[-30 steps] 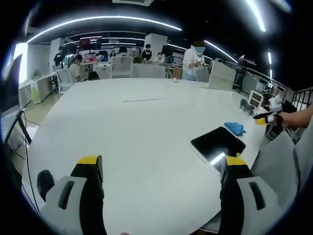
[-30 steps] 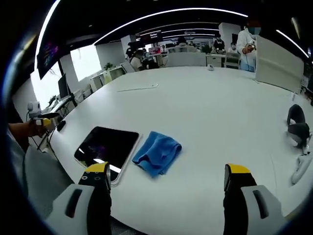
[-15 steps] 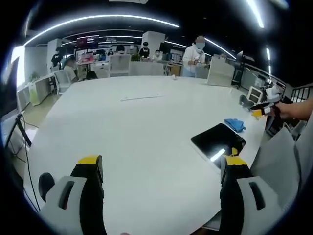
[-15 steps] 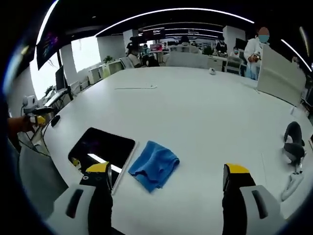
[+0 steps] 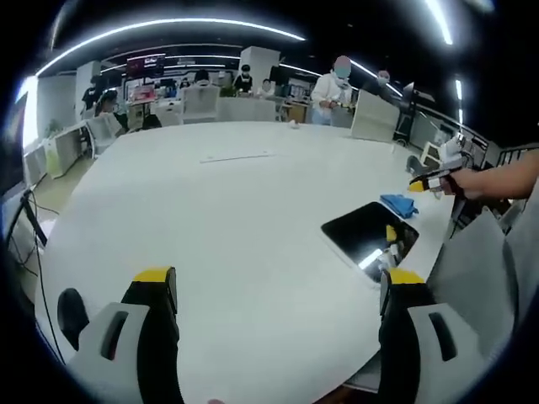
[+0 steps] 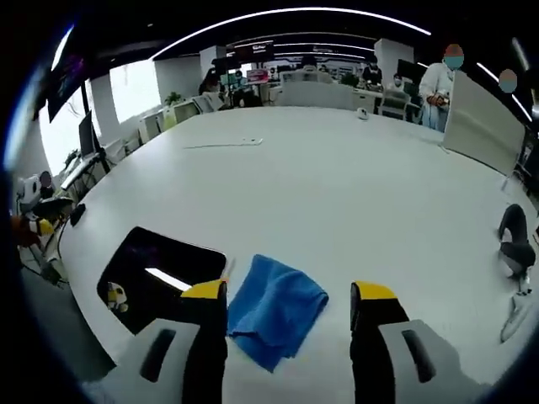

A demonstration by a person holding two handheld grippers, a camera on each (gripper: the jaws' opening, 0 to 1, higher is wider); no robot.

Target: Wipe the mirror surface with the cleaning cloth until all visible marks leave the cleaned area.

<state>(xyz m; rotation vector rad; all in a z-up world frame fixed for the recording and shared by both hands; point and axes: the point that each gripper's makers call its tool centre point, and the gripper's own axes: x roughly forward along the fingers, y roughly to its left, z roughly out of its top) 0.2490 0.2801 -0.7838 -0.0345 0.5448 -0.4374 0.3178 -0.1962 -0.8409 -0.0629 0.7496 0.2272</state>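
The mirror (image 6: 160, 273) is a dark rectangular slab lying flat near the white table's edge, and it reflects a ceiling light. Right beside it lies the crumpled blue cleaning cloth (image 6: 278, 307). My right gripper (image 6: 289, 295) hovers close over the cloth, open, with the cloth showing between its two jaws. In the left gripper view the mirror (image 5: 368, 238) and the cloth (image 5: 397, 204) lie far off to the right. My left gripper (image 5: 280, 282) is wide open over bare table, holding nothing. The right gripper (image 5: 429, 181) comes in from the right in a hand, above the cloth.
The round white table (image 6: 354, 185) carries a thin strip (image 6: 223, 143) far out, and a black object (image 6: 514, 240) with a white piece (image 6: 512, 307) at the right. A black object (image 5: 72, 311) lies at the table's near left. People, chairs and desks stand behind.
The right gripper has come down and forward over the cloth, and its jaws have narrowed. The left gripper view has shifted only a little.
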